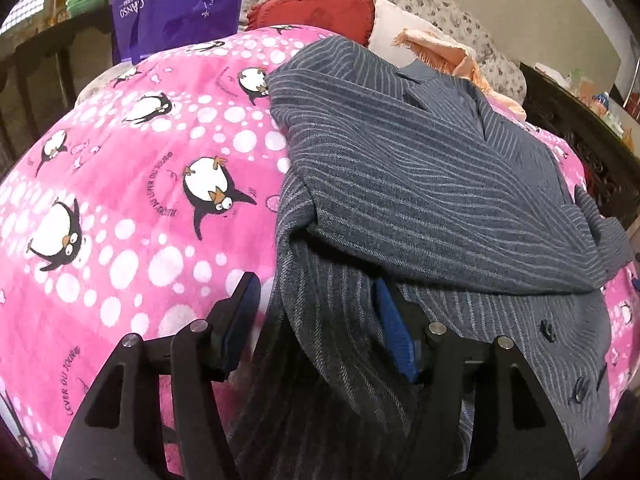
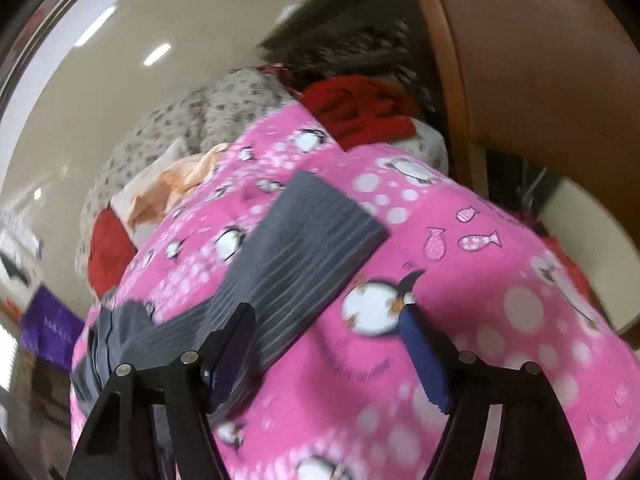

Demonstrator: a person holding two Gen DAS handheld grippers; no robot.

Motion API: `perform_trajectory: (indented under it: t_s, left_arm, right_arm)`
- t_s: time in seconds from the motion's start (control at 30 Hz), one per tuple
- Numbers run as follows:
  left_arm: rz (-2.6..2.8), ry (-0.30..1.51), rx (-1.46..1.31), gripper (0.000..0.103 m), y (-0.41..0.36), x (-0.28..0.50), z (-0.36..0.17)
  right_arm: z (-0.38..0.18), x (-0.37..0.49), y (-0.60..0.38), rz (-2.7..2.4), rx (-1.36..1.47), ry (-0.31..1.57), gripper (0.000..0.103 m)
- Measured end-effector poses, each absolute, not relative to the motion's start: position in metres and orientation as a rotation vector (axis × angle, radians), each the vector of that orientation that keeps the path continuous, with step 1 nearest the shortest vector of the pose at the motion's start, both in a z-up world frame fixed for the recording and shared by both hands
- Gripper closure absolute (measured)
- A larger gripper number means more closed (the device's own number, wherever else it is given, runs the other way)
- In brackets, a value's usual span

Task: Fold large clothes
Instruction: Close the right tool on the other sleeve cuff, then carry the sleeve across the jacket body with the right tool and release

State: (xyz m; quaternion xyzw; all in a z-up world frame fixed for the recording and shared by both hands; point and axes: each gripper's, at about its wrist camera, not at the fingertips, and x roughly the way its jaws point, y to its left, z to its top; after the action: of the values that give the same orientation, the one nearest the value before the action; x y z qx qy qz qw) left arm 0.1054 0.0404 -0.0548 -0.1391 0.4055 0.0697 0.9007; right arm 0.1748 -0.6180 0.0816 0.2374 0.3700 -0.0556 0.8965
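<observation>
Nearest the left wrist camera, the black linkage of the left claw (image 1: 316,320) is seen, its blue-padded fingers (image 1: 394,332) spread wide. A bunched fold of the grey striped jacket (image 1: 420,184) lies in the gap between the pads; the right-hand pad is pressed into the cloth and partly hidden by it, while the left-hand pad stands over the pink penguin blanket (image 1: 132,184). No pinch is made. The claw is held low and pointed forward along the bed, over the near hem of the garment.

Beyond it, the jacket is spread over the right half of the blanket, one part folded over another, with dark buttons (image 1: 546,330) visible on the lower layer at the right. At the head of the bed a red cushion (image 1: 316,10), a peach cloth (image 1: 448,50) and a purple bag (image 1: 176,0) are seen.

In the blurred right wrist view, the right claw (image 2: 328,322) is likewise held spread, with nothing between its pads. It is tilted and pointed down at the blanket (image 2: 472,280). Its left-hand finger (image 2: 234,344) overlaps a striped sleeve (image 2: 296,240), which is laid out flat across the blanket and away from the camera. A red garment (image 2: 360,108) is seen beyond the blanket's far edge.
</observation>
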Motion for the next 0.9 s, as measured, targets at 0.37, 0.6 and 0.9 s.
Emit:
perform_trajectory:
  t_s: [0.37,0.6,0.9]
  left_arm:
    - [0.157,0.846,-0.276,0.042,0.039,0.107,-0.057]
    - [0.150,0.841,-0.290,0.042,0.041,0.107,-0.057]
    - [0.136,0.838,-0.310,0.041,0.043,0.107,-0.057]
  right_arm:
    - [0.081,0.227,-0.631,-0.017,0.582,0.726,0.095]
    - [0.146,0.177,-0.615,-0.061,0.425,0.640,0.098]
    - [0.168,0.086,-0.575,-0.154,0.432,0.630,0.098]
